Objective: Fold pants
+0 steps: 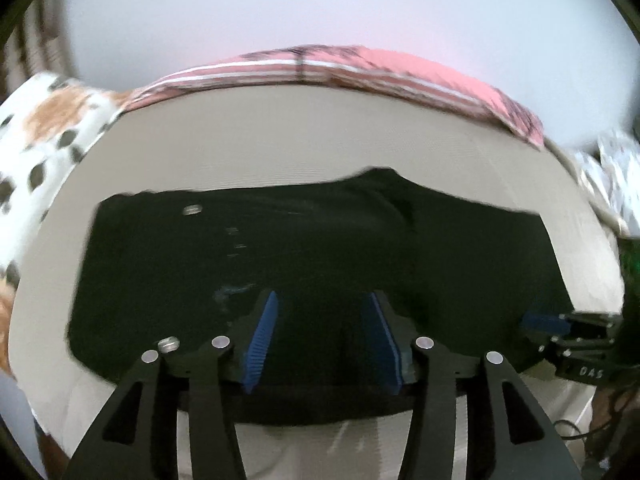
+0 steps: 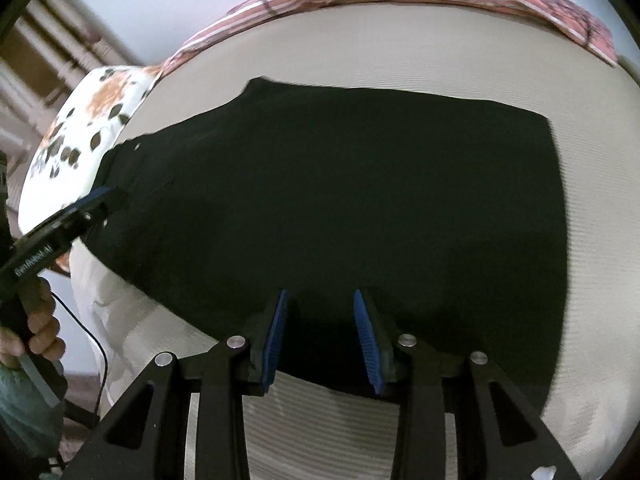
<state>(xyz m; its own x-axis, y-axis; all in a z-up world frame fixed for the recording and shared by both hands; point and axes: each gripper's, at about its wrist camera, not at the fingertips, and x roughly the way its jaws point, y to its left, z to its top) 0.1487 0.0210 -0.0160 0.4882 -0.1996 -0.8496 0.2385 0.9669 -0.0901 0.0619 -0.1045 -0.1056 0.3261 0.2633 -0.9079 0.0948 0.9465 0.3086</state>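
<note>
Black pants (image 1: 320, 240) lie flat and spread sideways on a beige bed surface (image 1: 280, 140), with a metal button (image 1: 192, 210) at their left end. My left gripper (image 1: 324, 296) hovers over the near edge of the pants, jaws apart, with nothing pinched between the blue pads (image 1: 262, 340). My right gripper (image 2: 320, 294) is above the near edge of the pants (image 2: 340, 180) further right, its jaws parted less widely and no cloth pressed between them. Each gripper shows in the other's view: the right gripper (image 1: 560, 324) at the pants' right end, the left gripper (image 2: 100, 200) at their left end.
A pink striped blanket (image 1: 340, 68) runs along the bed's far edge. A white spotted cover (image 1: 44, 140) lies at the left, and a patterned cloth (image 1: 612, 168) at the right. A person's hand (image 2: 40, 328) grips the left tool's handle, from which a black cable (image 2: 100, 360) hangs.
</note>
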